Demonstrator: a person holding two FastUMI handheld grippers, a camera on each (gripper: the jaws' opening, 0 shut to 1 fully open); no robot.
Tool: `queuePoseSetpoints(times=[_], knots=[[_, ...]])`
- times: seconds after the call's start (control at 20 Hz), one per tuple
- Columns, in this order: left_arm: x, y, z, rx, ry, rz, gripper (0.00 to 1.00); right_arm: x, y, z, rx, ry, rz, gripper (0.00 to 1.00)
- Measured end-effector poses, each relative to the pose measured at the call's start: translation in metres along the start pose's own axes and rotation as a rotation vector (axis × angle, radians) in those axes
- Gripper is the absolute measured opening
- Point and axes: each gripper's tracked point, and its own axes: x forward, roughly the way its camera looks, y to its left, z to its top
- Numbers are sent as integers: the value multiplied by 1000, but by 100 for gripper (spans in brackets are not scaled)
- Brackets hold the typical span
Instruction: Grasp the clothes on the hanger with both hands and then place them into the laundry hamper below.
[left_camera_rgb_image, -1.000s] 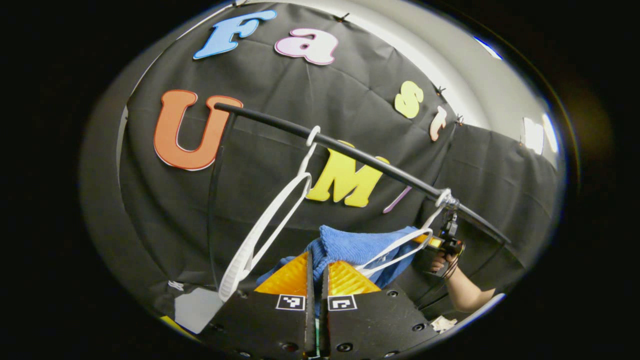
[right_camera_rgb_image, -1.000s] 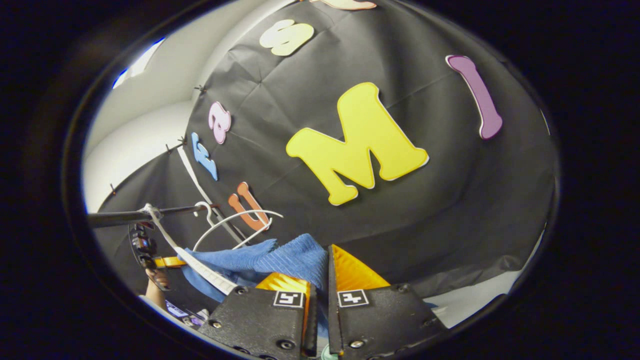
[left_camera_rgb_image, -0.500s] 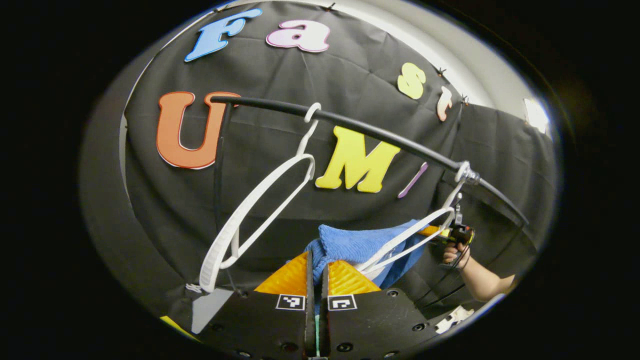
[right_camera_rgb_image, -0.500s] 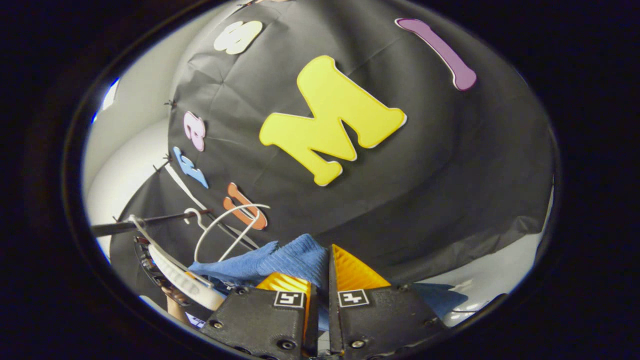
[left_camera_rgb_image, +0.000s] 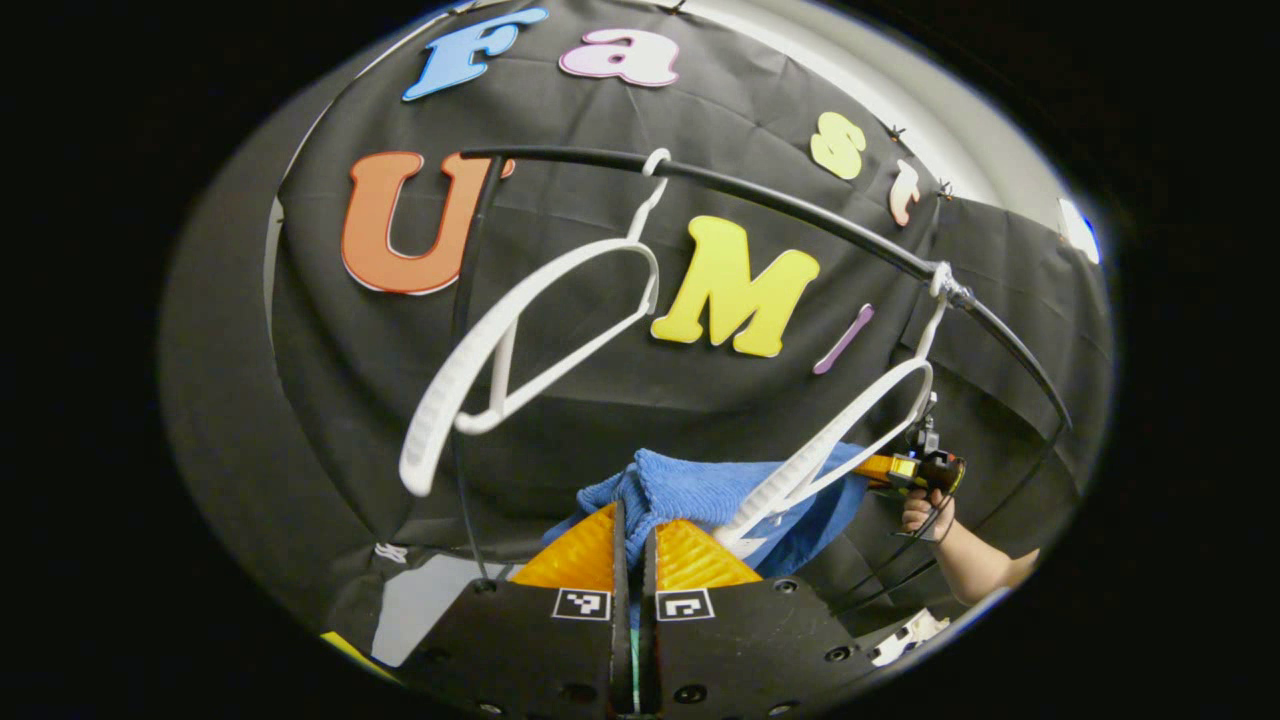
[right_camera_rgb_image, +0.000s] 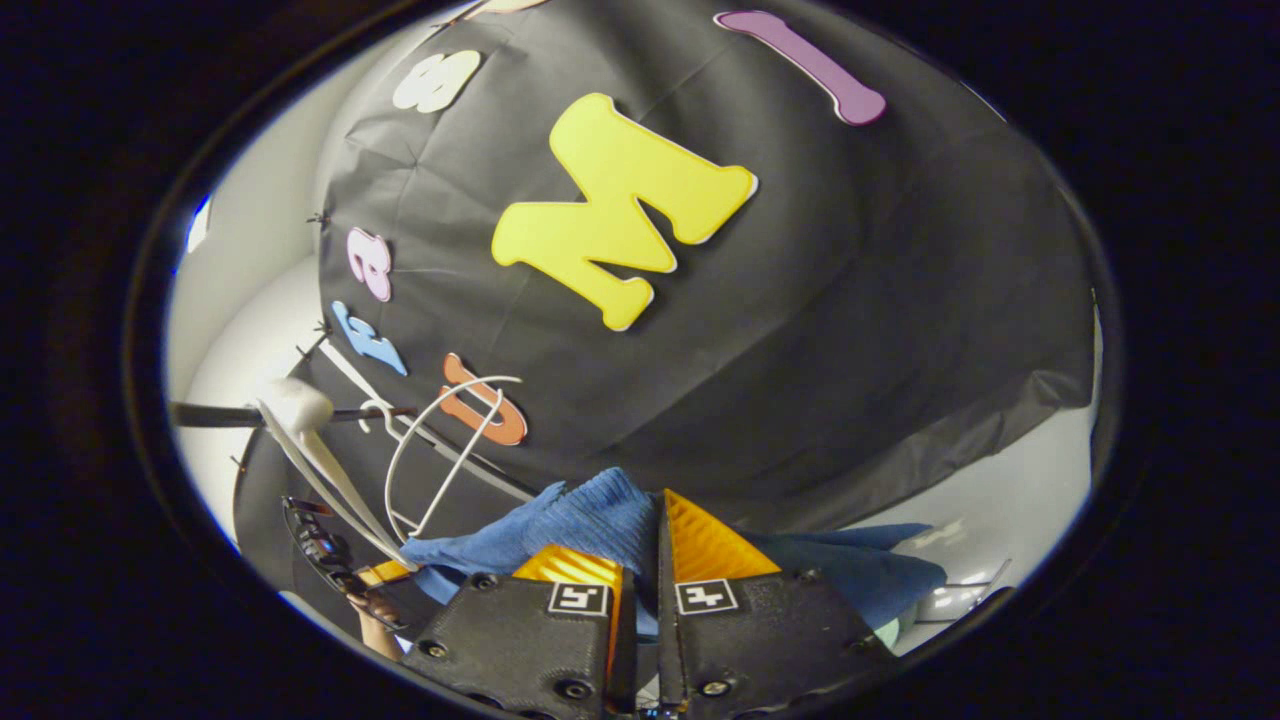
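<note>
A blue knitted garment (left_camera_rgb_image: 715, 495) stretches between my two grippers. My left gripper (left_camera_rgb_image: 632, 525) is shut on its near end. In the left gripper view the far end runs to my right gripper (left_camera_rgb_image: 905, 470), held in a hand. A white hanger (left_camera_rgb_image: 830, 450) on the black rail (left_camera_rgb_image: 800, 205) crosses in front of the cloth. In the right gripper view my right gripper (right_camera_rgb_image: 640, 520) is shut on the blue garment (right_camera_rgb_image: 575, 520), which trails off left to my left gripper (right_camera_rgb_image: 350, 575) and also droops to the right.
A second white hanger (left_camera_rgb_image: 520, 345) hangs bare on the rail further left; it also appears in the right gripper view as a thin hanger (right_camera_rgb_image: 440, 445). The rail's black upright (left_camera_rgb_image: 465, 350) drops beside it. Something pale lies at the lower right (right_camera_rgb_image: 950, 600).
Both grippers have dropped lower with the blue garment; the rail and hangers now sit higher in the left gripper view. More cloth hangs out to the right in the right gripper view.
</note>
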Motion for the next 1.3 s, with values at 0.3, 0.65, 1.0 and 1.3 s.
queuePoseSetpoints(times=[0.3,0.65,1.0,1.3], knots=[[-10,-14,-46,-32,6,3,2,-20,2,-43,17,16,-4,8],[-25,-67,-73,-18,-21,-87,2,-36,38,-92,23,36,58,8],[-46,-134,-70,10,-84,-212,3,-51,105,-141,70,70,205,7],[-64,-178,-60,55,-144,-287,3,-69,166,-164,58,94,315,7]])
